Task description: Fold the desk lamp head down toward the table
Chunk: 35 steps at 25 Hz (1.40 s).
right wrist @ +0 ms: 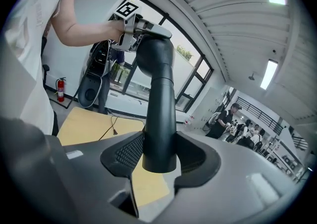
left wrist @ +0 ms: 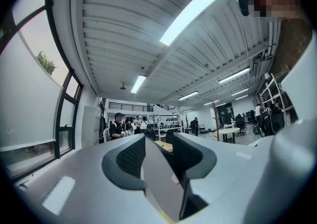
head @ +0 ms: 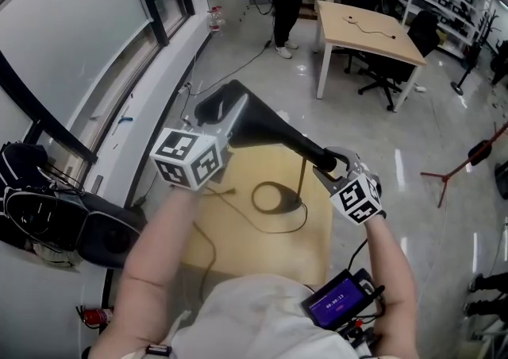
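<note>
The desk lamp's black cone-shaped head [head: 274, 131] hangs above the wooden table [head: 262, 258]. Its thin stem [head: 302, 179] runs down to a ring base [head: 274, 197]. My left gripper [head: 230, 115] is shut on the wide end of the head; in the left gripper view [left wrist: 158, 151] a grey slab of the head [left wrist: 161, 183] sits pinched between the pads. My right gripper [head: 333, 165] is shut on the head's narrow end. In the right gripper view [right wrist: 159, 156] the black tube [right wrist: 158, 99] rises from the jaws to the left gripper [right wrist: 143, 32].
A thin cable [head: 210, 246] trails over the table. Black bags and a round speaker [head: 87, 230] lie on the floor at the left, with a fire extinguisher [head: 95, 318] nearby. Another desk [head: 365, 28] and people stand far back. A small screen [head: 337, 302] hangs at my waist.
</note>
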### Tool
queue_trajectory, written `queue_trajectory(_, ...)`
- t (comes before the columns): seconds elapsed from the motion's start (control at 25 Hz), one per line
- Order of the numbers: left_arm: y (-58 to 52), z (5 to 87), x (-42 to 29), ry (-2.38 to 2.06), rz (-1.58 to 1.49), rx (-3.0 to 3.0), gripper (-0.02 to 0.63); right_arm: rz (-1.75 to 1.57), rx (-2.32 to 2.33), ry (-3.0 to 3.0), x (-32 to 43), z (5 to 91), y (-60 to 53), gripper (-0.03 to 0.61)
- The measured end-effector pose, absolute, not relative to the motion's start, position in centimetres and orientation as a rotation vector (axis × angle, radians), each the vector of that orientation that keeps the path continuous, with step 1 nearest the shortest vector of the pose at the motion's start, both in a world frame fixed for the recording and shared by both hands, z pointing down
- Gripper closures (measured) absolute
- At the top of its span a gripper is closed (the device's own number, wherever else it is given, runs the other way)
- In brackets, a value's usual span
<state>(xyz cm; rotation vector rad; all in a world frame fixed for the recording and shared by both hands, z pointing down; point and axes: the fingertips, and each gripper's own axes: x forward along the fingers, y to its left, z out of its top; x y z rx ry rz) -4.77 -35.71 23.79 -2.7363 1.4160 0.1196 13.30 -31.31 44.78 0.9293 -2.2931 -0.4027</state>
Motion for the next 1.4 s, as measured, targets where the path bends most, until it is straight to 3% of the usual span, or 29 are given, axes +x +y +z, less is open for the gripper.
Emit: queue_trajectory(1.4,-34.5,32.3,-11.4,1.629,0.208,-2.865,0.428,-0.616,0.822,-2.046,13.0,42.3,-28.9,0.360)
